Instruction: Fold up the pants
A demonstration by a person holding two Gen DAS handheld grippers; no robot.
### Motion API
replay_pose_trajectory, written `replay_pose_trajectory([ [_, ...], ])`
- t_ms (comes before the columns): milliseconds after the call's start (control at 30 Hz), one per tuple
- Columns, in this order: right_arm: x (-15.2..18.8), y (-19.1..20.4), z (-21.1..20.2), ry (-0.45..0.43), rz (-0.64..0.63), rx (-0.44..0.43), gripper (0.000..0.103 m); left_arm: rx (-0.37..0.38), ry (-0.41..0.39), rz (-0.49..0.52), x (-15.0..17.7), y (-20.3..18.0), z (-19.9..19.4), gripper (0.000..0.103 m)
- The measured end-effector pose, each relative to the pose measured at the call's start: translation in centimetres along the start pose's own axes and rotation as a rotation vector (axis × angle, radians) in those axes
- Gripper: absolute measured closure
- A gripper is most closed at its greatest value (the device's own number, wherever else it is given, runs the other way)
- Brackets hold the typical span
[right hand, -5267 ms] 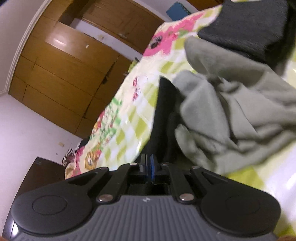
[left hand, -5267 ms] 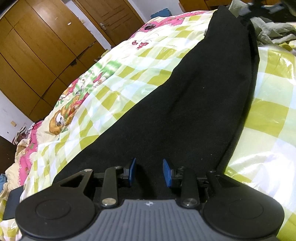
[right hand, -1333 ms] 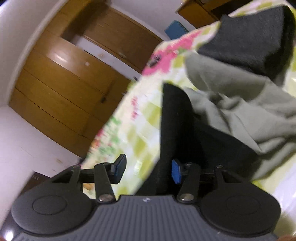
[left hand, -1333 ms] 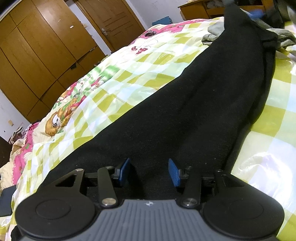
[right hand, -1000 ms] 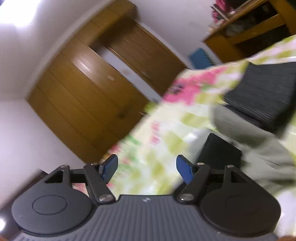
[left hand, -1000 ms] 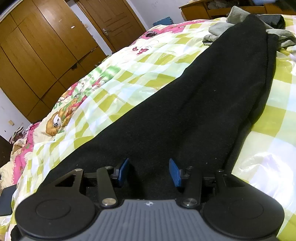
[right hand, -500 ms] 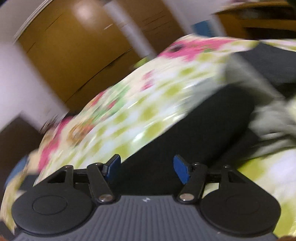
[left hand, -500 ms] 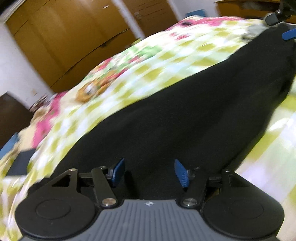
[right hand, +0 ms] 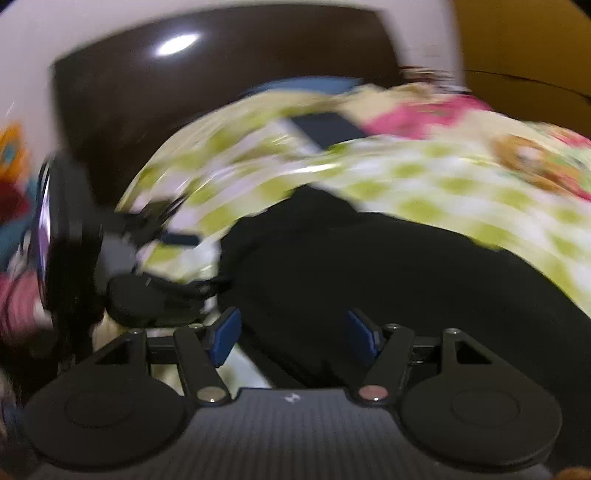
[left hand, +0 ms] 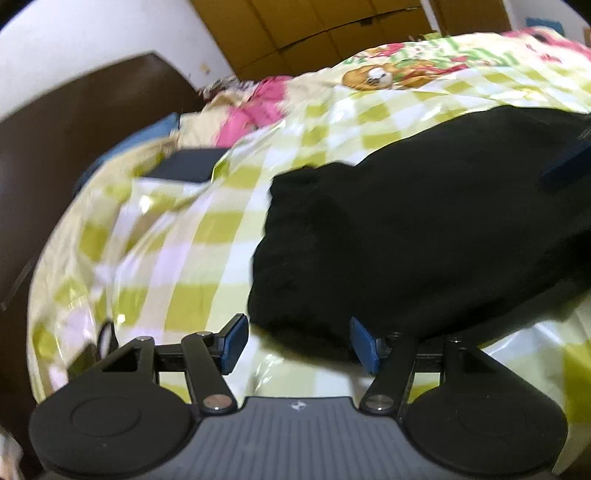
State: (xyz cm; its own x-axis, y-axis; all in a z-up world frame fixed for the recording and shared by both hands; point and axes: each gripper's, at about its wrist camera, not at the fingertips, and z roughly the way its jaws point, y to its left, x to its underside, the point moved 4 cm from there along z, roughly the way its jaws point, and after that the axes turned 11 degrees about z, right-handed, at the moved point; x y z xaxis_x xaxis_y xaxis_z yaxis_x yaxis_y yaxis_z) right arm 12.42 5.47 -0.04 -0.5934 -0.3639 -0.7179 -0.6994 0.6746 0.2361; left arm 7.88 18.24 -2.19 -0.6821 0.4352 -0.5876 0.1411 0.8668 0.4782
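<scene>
Black pants (left hand: 424, 229) lie flat on a yellow-green checked bedspread (left hand: 177, 266). In the left wrist view one end of them fills the right half. My left gripper (left hand: 299, 343) is open, low over the near corner of that end. The cloth's edge lies just beyond its blue pads (left hand: 234, 339), untouched. The right wrist view is blurred by motion. There my right gripper (right hand: 293, 338) is open above the pants (right hand: 369, 277), with nothing pinched. The left gripper (right hand: 155, 295) shows at that view's left, by the same end of the pants.
A dark brown headboard (left hand: 74, 140) rises behind the bed's end. A flat dark blue thing (left hand: 184, 168) lies on the bedspread near it, beside pink bedding (left hand: 251, 118). A wooden wardrobe (left hand: 332, 33) stands at the back. Bare bedspread lies left of the pants.
Both grippers have swung fast along the pants toward the end by the headboard. The right let go of the leg end and opened. The left jaws widened.
</scene>
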Motion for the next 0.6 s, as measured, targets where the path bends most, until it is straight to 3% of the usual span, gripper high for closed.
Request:
replay_pose_trajectory([
  [100,-0.3,2.5,3.4,0.024,-0.106,-0.007,0.042,0.079,-0.012,-0.076,0.3,1.0,0.5,0.032],
  [200,-0.4,2.8,5.4,0.051,-0.171,0.032,0.042,0.125,-0.03,-0.091,0.3,2.0,1.5,0.03],
  [300,0.3,3.0,3.7,0.069,-0.178,0.0,0.041,0.186,-0.037,-0.052,1.5,2.5,0.8,0.03],
  [433,1.6,2.6,4.3,0.086,-0.283,0.101,0.043,0.253,-0.044,-0.126,1.7,3.7,1.3,0.03],
  [500,1.5,1.8,5.4,0.096,-0.246,0.155,0.052,0.276,-0.04,-0.172,1.7,4.0,1.8,0.03],
  [567,0.7,0.9,5.5,0.1,-0.158,0.138,0.085,0.299,-0.046,-0.189,1.7,4.0,1.6,0.03],
  [600,0.0,0.3,5.4,0.097,-0.08,0.119,0.09,0.309,-0.05,-0.191,1.7,4.0,1.3,0.03],
])
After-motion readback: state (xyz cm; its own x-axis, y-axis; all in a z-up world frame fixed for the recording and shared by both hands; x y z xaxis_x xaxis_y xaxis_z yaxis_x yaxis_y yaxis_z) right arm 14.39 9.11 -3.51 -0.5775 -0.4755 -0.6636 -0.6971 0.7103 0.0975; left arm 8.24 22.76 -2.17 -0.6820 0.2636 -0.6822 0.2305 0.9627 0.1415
